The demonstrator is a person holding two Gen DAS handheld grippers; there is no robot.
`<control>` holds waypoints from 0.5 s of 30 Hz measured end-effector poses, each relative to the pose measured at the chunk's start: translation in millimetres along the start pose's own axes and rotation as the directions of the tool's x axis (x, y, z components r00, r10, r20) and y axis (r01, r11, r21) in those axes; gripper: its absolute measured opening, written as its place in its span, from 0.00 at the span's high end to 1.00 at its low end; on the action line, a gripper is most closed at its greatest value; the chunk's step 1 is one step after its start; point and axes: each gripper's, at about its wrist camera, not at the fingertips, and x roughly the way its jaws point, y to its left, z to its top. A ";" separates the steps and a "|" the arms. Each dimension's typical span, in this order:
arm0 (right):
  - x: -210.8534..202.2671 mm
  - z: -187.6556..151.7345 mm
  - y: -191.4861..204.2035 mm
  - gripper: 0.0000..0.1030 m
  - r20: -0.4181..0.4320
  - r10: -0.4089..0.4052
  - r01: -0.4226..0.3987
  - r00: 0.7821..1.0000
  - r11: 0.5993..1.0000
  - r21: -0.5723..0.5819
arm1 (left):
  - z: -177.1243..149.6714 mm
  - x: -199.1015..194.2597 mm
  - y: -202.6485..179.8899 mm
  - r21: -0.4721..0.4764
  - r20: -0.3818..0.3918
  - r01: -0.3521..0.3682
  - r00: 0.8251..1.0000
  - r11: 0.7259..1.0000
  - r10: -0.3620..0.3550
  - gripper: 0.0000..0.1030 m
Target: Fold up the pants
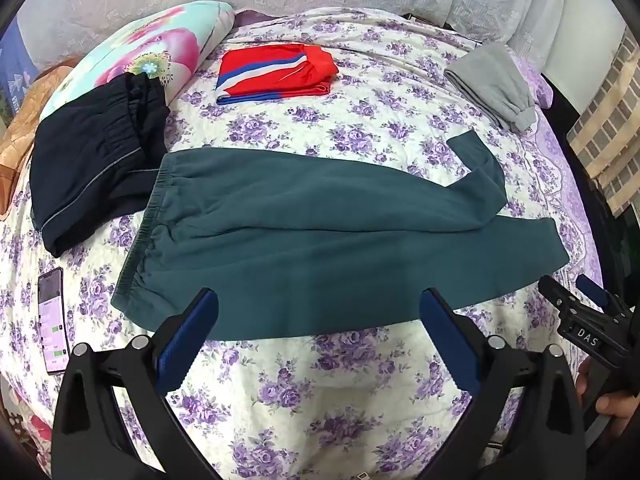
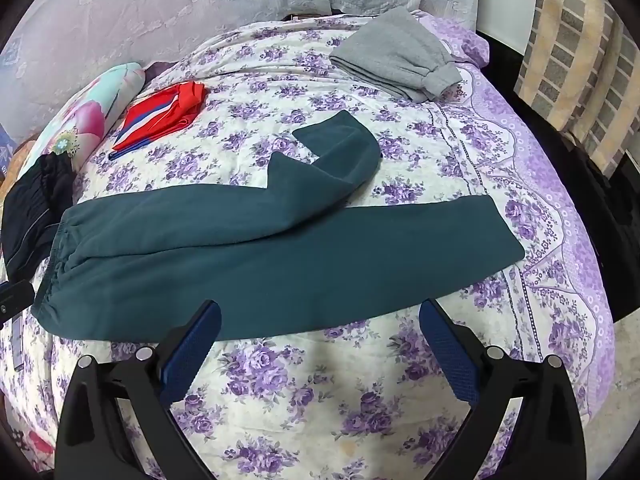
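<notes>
Floral bedspread (image 1: 320, 380), teal pants (image 1: 320, 240) flat — one leg bent back, both jaws spread.

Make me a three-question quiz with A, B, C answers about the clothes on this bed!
1. Where is the folded grey pair of pants?
A. far right corner of the flowery bedspread
B. on the phone
C. under the pillow

2. What colour are the long fleece pants spread out in front?
A. yellow
B. dark teal
C. pink

3. The left hand-held gripper is:
A. open
B. gripping cloth
C. hidden

Answers: 1 A, it lies near that edge. 2 B, the fleece is dark teal. 3 A, its jaws stand wide apart, empty.
</notes>
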 end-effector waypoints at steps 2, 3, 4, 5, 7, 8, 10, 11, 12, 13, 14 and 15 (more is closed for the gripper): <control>0.0 -0.2 0.3 0.04 -0.001 -0.001 0.001 1.000 1.000 0.001 | 0.0 -0.3 -1.4 0.003 0.008 -0.008 1.000 1.000 0.008 0.05; 0.0 -0.1 0.0 0.04 -0.001 0.000 0.000 1.000 1.000 0.000 | -0.1 -0.2 -0.5 0.001 0.003 -0.006 1.000 1.000 0.006 0.05; 0.0 -0.1 0.1 0.04 0.000 0.000 0.000 1.000 1.000 -0.001 | -0.5 -0.3 -0.3 -0.001 0.001 -0.005 1.000 1.000 0.005 0.05; 0.1 0.1 0.1 0.04 0.000 0.000 0.000 1.000 1.000 -0.001 | -0.9 -0.7 -0.3 -0.001 0.001 -0.004 1.000 1.000 0.004 0.05; 0.3 0.5 0.6 0.04 0.000 -0.001 0.001 1.000 1.000 -0.001 | -1.3 -1.0 -0.9 0.001 0.008 -0.009 1.000 1.000 0.009 0.05; 0.3 0.2 1.1 0.04 0.000 0.001 -0.001 1.000 1.000 0.000 | -1.6 -0.9 -0.2 0.000 0.008 -0.007 1.000 1.000 0.007 0.05; 0.4 0.6 0.9 0.04 -0.002 0.002 -0.002 1.000 1.000 0.000 | -2.3 -1.2 -0.5 0.001 0.012 -0.009 1.000 1.000 0.008 0.05; 0.3 0.4 1.2 0.04 -0.001 0.002 -0.002 1.000 1.000 0.001 | -1.8 -0.8 -0.1 0.003 0.013 -0.009 1.000 1.000 0.009 0.05; 0.4 0.3 0.9 0.04 -0.001 0.003 -0.003 1.000 1.000 0.000 | -1.8 -0.6 0.3 0.002 0.010 -0.007 1.000 1.000 0.007 0.05; 0.6 0.3 1.1 0.04 -0.002 0.005 -0.005 1.000 1.000 0.001 | -2.4 -0.8 0.5 0.002 0.009 -0.008 1.000 1.000 0.008 0.05; 1.4 0.5 0.9 0.04 -0.004 0.006 -0.006 1.000 1.000 0.003 | 4.3 4.0 1.2 0.003 0.008 -0.009 1.000 1.000 0.009 0.05; 2.0 0.2 0.6 0.04 -0.005 0.008 -0.008 1.000 1.000 0.006 | 2.0 2.7 0.8 0.004 0.007 -0.009 1.000 1.000 0.009 0.05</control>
